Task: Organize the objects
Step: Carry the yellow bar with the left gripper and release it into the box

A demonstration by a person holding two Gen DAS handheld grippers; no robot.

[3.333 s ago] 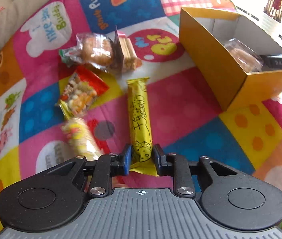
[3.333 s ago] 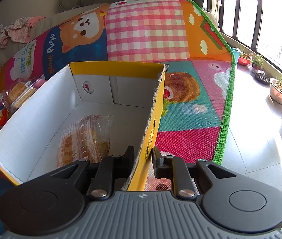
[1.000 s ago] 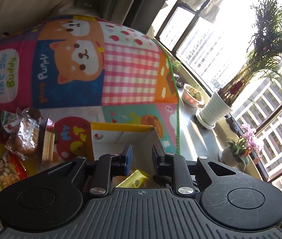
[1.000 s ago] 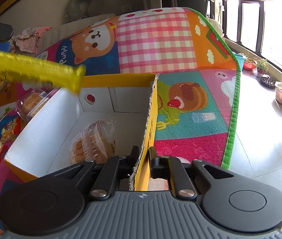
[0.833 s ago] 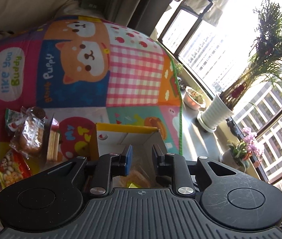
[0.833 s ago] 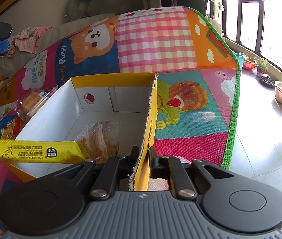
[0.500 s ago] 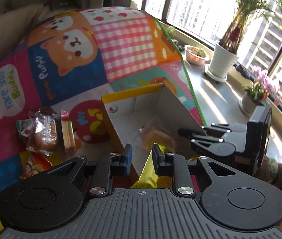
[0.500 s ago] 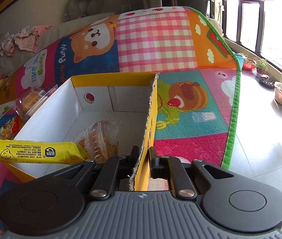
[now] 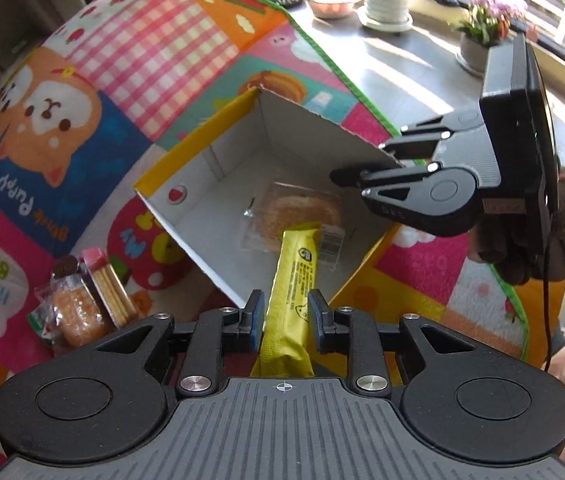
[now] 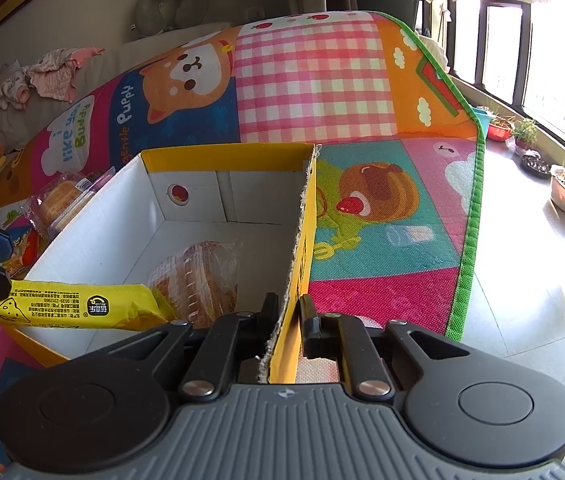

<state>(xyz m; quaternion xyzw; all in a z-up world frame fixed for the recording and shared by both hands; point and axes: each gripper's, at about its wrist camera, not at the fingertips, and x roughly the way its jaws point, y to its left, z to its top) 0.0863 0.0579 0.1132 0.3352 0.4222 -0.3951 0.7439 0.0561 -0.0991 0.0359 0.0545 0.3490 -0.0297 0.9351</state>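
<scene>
Since a second ago you have swung the left gripper (image 9: 284, 316) down over the yellow box (image 9: 170, 168), and its fingers have just been opening, now spread loosely around the yellow snack bar (image 9: 294, 280). The bar's far end reaches into the box, beside the wrapped pastry (image 9: 298, 212) lying inside. Your right gripper (image 10: 287, 320) keeps its fingers pinched on the box's side wall.

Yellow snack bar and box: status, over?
Right gripper shut on the box wall. Left gripper jaws just opening, yellow snack bar between them, tip on the wrapped pastry inside. Nothing in the way.
</scene>
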